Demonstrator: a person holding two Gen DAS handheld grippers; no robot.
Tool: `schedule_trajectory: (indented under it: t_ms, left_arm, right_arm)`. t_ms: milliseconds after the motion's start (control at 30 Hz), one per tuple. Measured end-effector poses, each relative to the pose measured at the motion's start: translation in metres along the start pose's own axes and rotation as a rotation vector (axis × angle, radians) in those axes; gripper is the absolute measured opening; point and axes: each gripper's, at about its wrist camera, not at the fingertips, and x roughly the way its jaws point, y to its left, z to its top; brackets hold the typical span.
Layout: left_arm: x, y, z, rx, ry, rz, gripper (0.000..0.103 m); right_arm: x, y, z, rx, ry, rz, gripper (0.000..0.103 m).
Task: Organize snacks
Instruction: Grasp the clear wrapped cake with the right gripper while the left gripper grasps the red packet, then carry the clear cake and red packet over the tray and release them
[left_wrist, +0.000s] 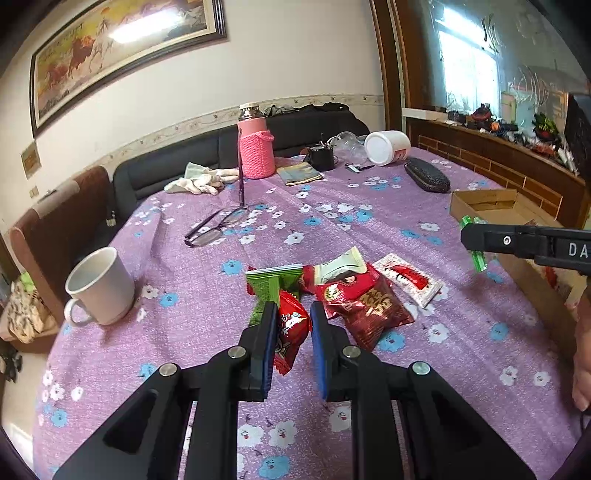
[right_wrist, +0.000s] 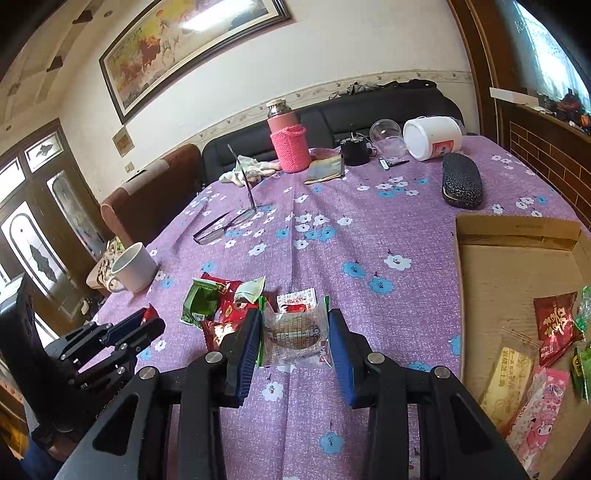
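A pile of snack packets lies on the purple flowered tablecloth: a green packet (left_wrist: 271, 284), a dark red bag (left_wrist: 364, 306), a white-and-red sachet (left_wrist: 408, 278). My left gripper (left_wrist: 293, 321) is closed around a small red packet (left_wrist: 291, 332) at the pile's near edge. My right gripper (right_wrist: 293, 338) is shut on a clear-wrapped brown cake with green ends (right_wrist: 293, 332), held above the cloth left of the cardboard box (right_wrist: 517, 236). The box holds several snacks, among them a red bag (right_wrist: 554, 317) and a pink packet (right_wrist: 539, 410). The right gripper also shows in the left wrist view (left_wrist: 476, 240).
A white mug (left_wrist: 101, 288) stands left of the pile. Glasses (left_wrist: 218, 227), a pink-sleeved flask (left_wrist: 255, 147), a glasses case (left_wrist: 426, 173), a tipped white jar (left_wrist: 388, 147), gloves and a notebook lie farther back. A sofa runs behind the table.
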Motion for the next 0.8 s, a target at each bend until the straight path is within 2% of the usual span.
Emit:
schedule_trajectory:
  t_ms: [200, 567, 700, 800]
  left_arm:
    - [-0.003, 0.004, 0.001, -0.042, -0.001, -0.064, 0.017]
    - [-0.004, 0.003, 0.001, -0.062, 0.0, -0.109, 0.017]
    - [-0.007, -0.005, 0.005, -0.06, 0.011, -0.129, 0.017]
    - [-0.011, -0.014, 0.011, -0.063, 0.015, -0.154, 0.017]
  right_arm:
    - [-0.008, -0.004, 0.003, 0.034, -0.02, 0.051, 0.04]
    - [-0.033, -0.015, 0.015, 0.073, -0.101, 0.095, 0.04]
    - [-0.049, -0.037, 0.022, 0.134, -0.155, 0.072, 0.04]
    - [-0.054, -0.059, 0.025, 0.204, -0.168, 0.016, 0.04]
